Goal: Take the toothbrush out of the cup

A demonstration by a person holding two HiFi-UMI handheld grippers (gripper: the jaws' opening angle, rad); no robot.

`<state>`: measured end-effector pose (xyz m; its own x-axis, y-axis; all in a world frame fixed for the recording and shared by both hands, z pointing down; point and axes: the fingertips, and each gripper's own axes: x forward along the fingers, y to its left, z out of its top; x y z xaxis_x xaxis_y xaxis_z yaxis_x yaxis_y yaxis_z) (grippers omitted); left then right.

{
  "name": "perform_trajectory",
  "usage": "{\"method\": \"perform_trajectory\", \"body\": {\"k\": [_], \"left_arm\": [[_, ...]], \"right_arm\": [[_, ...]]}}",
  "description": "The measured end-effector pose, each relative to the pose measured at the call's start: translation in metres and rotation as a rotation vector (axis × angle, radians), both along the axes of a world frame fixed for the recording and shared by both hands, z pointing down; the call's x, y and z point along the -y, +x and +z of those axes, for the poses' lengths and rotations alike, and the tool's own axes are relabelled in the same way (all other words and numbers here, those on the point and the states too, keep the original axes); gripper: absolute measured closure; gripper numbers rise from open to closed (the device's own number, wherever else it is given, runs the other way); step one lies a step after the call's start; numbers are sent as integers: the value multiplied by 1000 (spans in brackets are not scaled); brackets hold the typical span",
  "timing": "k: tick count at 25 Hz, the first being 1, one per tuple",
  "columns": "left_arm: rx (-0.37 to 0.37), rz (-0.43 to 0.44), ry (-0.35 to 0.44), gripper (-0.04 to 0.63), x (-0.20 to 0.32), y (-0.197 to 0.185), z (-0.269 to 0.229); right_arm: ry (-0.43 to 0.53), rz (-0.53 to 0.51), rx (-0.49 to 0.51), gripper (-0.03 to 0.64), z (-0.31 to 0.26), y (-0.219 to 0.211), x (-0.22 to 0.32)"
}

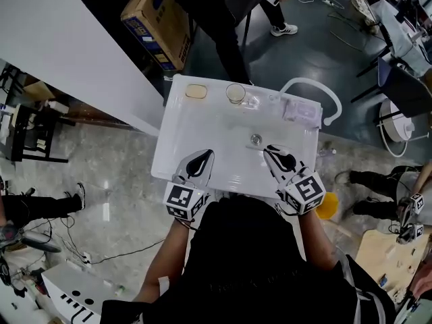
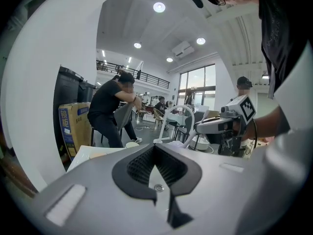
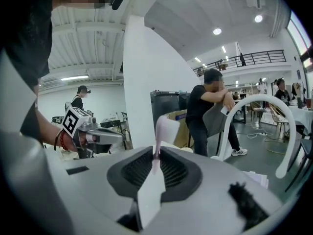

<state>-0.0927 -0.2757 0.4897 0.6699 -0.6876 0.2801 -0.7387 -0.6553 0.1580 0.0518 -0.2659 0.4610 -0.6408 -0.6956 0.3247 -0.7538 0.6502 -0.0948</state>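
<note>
Here's the person from above: a black top [image 1: 250, 262] fills the lower frame, short-sleeved by the look of it. The left tongs [image 1: 200, 159] have a pale grey shell tapering to a point, a black inset down the middle, and a marker cube [image 1: 183, 200] of black-and-white squares at the back. The right tongs [image 1: 277, 155] match — same shell, with a twin cube [image 1: 309, 193]. The left gripper view shows black ribbed pads [image 2: 142, 168] set in the smooth grey body, with one small round screw [image 2: 158, 187] at their base. In the right gripper view a red cord band [image 3: 61, 140] circles the left wrist.
</note>
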Motion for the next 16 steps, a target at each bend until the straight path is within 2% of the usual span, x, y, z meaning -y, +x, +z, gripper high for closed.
{"method": "perform_trajectory", "body": {"k": [16], "left_arm": [[-11,6,-4,586,-9,-14,1]], "right_arm": [[-41,0,115,563,-10,-20,-3]]}}
